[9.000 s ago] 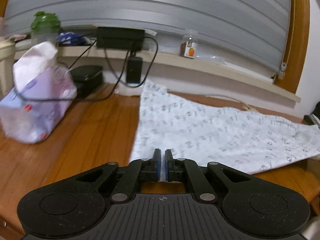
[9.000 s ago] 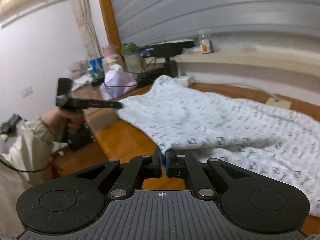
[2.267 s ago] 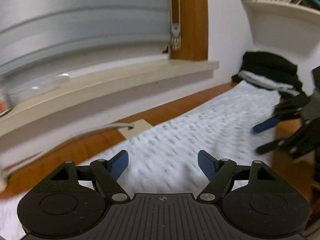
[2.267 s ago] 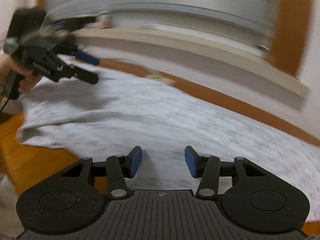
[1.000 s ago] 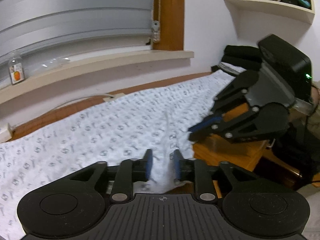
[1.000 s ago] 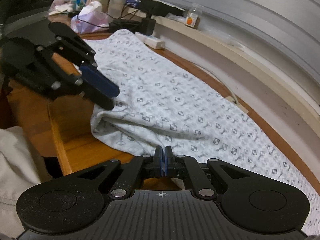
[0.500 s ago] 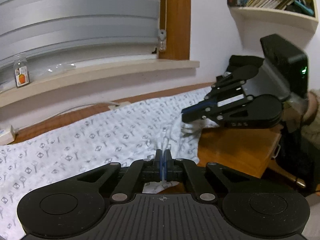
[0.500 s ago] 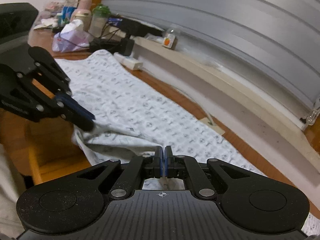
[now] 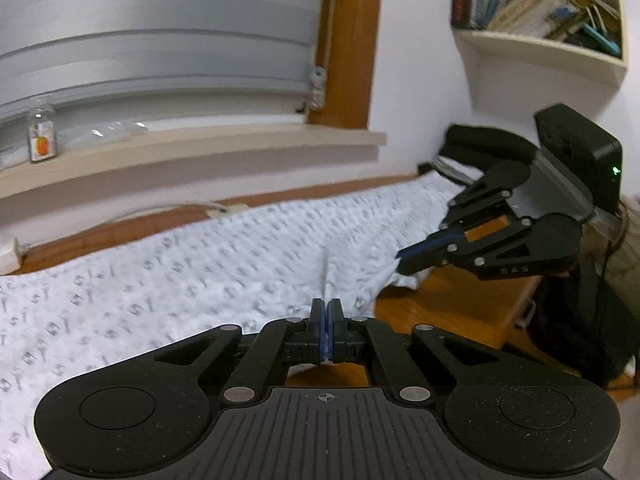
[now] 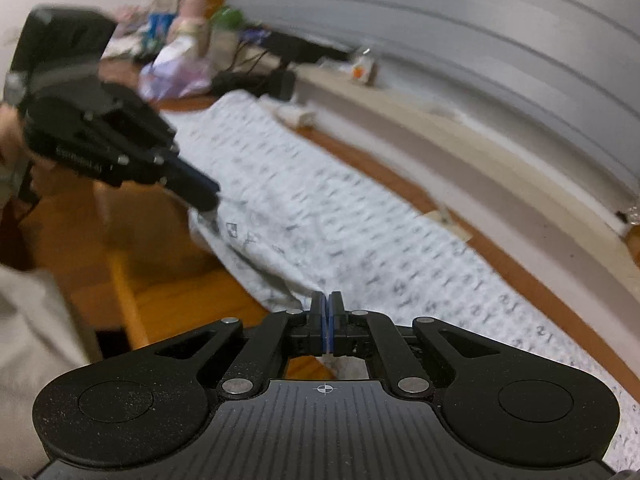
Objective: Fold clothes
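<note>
Now both tools clenching near hem of patterned garment (image 9: 180, 272) lying along wooden surface (image 9: 448, 304): left tool (image 9: 325, 322), right tool (image 10: 327, 316) at 4 o'clock. Risk: thin pinch slipping, hem dropping, fold skewing.

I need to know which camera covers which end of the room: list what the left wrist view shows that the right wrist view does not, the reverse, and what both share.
Left wrist only: a wall shelf of books and dark folded clothes. Right wrist only: a purple plastic bag and clutter at the far end. Both: the patterned white garment on the wooden table, and the left gripper and right gripper, each shut on its near edge.
</note>
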The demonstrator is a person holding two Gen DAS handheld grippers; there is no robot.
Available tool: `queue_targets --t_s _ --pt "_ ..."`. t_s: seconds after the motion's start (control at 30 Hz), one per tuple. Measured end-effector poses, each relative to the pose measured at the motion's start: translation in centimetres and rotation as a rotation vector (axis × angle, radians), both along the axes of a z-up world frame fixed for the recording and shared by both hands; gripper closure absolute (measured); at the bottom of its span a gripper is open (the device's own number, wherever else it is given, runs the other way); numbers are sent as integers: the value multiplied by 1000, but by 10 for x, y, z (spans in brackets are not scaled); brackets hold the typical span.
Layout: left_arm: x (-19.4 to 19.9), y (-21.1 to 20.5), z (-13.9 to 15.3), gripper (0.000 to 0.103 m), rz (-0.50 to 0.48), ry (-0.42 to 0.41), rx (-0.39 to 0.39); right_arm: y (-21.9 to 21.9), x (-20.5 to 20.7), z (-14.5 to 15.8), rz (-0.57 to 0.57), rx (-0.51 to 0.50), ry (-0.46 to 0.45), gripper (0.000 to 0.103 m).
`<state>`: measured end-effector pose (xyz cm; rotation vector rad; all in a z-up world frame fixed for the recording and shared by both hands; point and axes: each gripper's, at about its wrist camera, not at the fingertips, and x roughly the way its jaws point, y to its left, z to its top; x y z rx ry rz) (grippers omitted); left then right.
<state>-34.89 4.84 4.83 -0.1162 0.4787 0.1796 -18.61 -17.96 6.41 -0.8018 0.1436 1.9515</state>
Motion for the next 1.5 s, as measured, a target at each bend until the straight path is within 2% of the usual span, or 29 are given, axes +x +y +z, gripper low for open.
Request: queue_targets --t_s 0.13,0.23,0.3,0.4,0.47,0.53,0.57,0.63,0.67,0.7,0.8,0.9,1.13,1.37,1.5 --pt "-4 -6 -8 102 -24 32 -9 -7 -2 -8 34 -46 9 100" --pt "-7 -5 -14 102 -19 47 -16 -13 3 -8 21 -35 16 97" --pt "-10 0 -14 102 -3 39 -28 -15 11 -7 6 -23 37 90" --pt "-11 6 -12 102 19 13 -48 -18 19 -9 -1 -17 62 87" --pt "-10 9 -10 102 22 0 -60 -18 15 -13 11 -25 69 76" --pt "-8 12 -8 102 19 -14 -77 -14 7 -18 29 -28 52 67" --pt "-7 14 -8 102 17 -19 -86 -11 3 -20 37 -31 42 67" --pt "-6 15 -8 102 23 -16 -84 -3 -4 -23 39 -44 28 72" --pt "-6 16 -8 102 31 -13 -78 3 -4 -23 31 -54 34 94" --pt "-7 17 -8 102 37 -9 -75 7 -1 -20 26 -62 60 99" --pt "-8 22 -9 102 54 -7 -76 18 15 -5 4 -63 181 99" --pt "-7 27 -10 102 61 -7 -77 28 24 4 -13 -79 244 99" --pt "-2 32 -10 100 84 -11 -75 52 25 2 -60 -123 261 98" --pt "2 18 4 98 94 -33 -11 76 31 -2 -96 -147 282 98" --pt "14 -1 5 80 40 -20 34 73 29 -3 -99 -149 263 97"
